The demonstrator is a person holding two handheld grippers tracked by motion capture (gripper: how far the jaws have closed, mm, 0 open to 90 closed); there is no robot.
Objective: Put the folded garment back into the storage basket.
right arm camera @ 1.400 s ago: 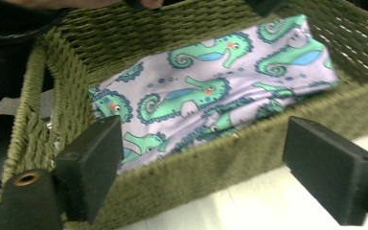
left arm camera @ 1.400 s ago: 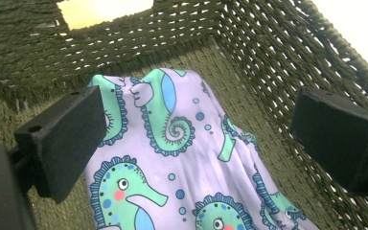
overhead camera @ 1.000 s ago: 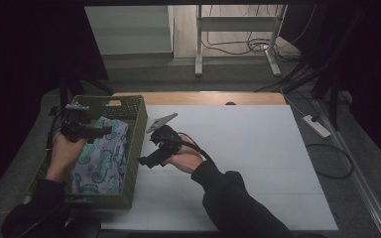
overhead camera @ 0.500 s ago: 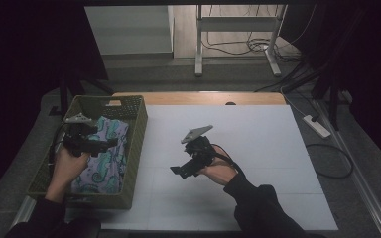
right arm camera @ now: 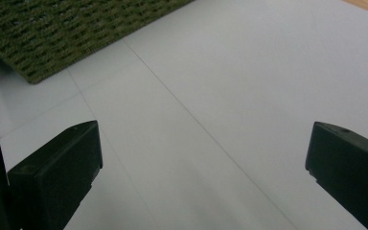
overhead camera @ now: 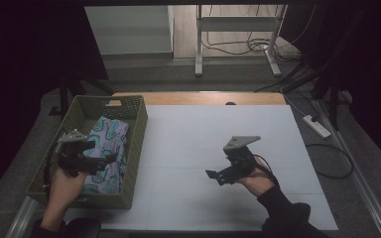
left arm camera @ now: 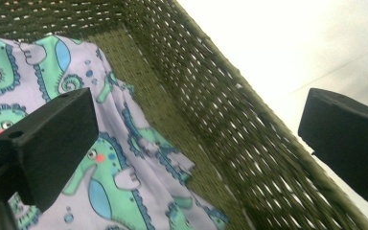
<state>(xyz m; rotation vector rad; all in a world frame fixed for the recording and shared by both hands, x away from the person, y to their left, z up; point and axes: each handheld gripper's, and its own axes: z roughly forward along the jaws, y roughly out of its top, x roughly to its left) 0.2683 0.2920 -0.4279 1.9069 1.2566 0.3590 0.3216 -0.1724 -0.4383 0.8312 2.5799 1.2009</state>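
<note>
High view: right tool point(overhead camera: 217, 175) now out over the bare white bench point(overhead camera: 213, 134), well clear of the green woven basket point(overhead camera: 135, 130) it was beside a second ago; jaws spread wide, just finished opening, nothing between them. Left tool point(overhead camera: 103, 161) drawn back toward the near end of the basket, hovering over the patterned cloth point(overhead camera: 110, 144), which lies folded inside the basket, below and just ahead of that tool. Judged from this: cloth delivered and released, both hands pulling away, work close to finished.

Left gripper view: jaws wide apart, holding nothing. Lilac cloth point(left arm camera: 115, 158) with green seahorse-like figures under the left jaw, resting against the basket's inner wall point(left arm camera: 220, 139), which runs between the jaws; white bench point(left arm camera: 287, 43) beyond the rim. Print and weave plain here, mere blur from above.

Right gripper view: jaws fully apart over bare bench point(right arm camera: 230, 96), a corner of the basket's outer wall point(right arm camera: 52, 33) far ahead to the left. Confirms empty jaws, which the high view gives only small and dark.
</note>
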